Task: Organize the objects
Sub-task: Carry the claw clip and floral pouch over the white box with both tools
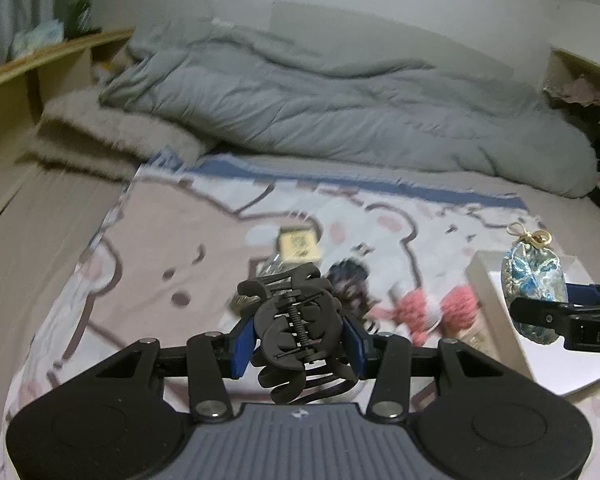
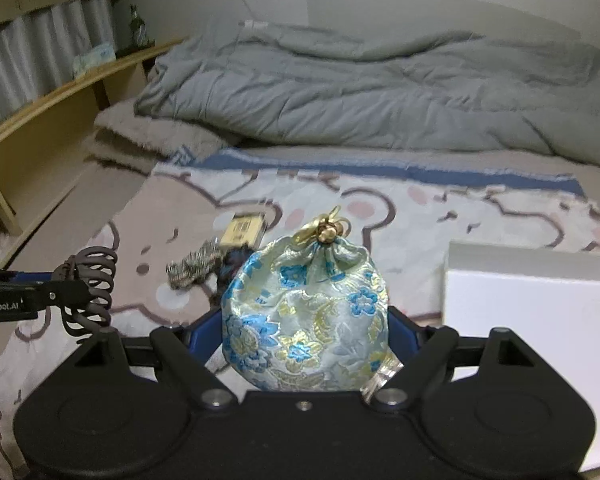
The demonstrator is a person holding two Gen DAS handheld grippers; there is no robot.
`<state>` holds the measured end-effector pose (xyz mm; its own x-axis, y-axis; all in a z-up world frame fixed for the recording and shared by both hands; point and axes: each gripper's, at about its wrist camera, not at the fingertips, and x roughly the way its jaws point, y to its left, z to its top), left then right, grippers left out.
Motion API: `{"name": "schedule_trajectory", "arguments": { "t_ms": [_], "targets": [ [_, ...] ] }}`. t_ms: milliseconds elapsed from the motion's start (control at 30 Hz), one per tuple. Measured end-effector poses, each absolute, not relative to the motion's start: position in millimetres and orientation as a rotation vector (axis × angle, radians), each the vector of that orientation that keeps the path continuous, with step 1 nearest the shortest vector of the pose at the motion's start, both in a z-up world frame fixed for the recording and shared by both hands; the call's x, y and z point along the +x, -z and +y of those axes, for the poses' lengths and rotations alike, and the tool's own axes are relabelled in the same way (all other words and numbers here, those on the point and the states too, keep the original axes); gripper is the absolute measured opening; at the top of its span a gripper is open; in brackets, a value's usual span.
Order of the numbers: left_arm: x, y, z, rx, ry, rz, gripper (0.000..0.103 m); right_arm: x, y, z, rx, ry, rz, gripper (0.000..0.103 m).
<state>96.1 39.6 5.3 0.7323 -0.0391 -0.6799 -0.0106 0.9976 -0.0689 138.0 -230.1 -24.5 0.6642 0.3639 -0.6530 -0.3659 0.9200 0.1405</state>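
My left gripper (image 1: 298, 336) is shut on a black hair claw clip (image 1: 296, 320) and holds it above the bed; the clip also shows in the right wrist view (image 2: 90, 292). My right gripper (image 2: 305, 320) is shut on a blue and gold floral drawstring pouch (image 2: 306, 312), which also shows in the left wrist view (image 1: 534, 280), beside a white box (image 2: 536, 320). On the cartoon-print blanket (image 1: 160, 248) lie a small yellow box (image 1: 298, 244), a dark scrunchie (image 1: 350, 280), a pink and white knitted item (image 1: 436, 312) and a silvery item (image 2: 194, 266).
A grey duvet (image 1: 340, 108) is heaped at the back of the bed, with a fluffy beige blanket (image 1: 112, 136) at its left. A wooden shelf (image 2: 40, 120) runs along the left side. The white box (image 1: 512, 328) sits at the right on the blanket.
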Motion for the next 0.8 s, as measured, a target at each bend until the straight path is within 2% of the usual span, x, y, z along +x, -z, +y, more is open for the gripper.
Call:
{"name": "schedule_trajectory", "arguments": {
  "t_ms": [467,800],
  "targets": [
    [156.4,-47.9,-52.8,-0.052,0.182,0.617,0.048,185.6,-23.5,-302.0,0.042,-0.228,0.591,0.084],
    [211.2,-17.3,-137.8,-0.063,0.354,0.644,0.048,224.1,-0.8,-355.4,0.036,-0.104,0.609,0.084]
  ]
}}
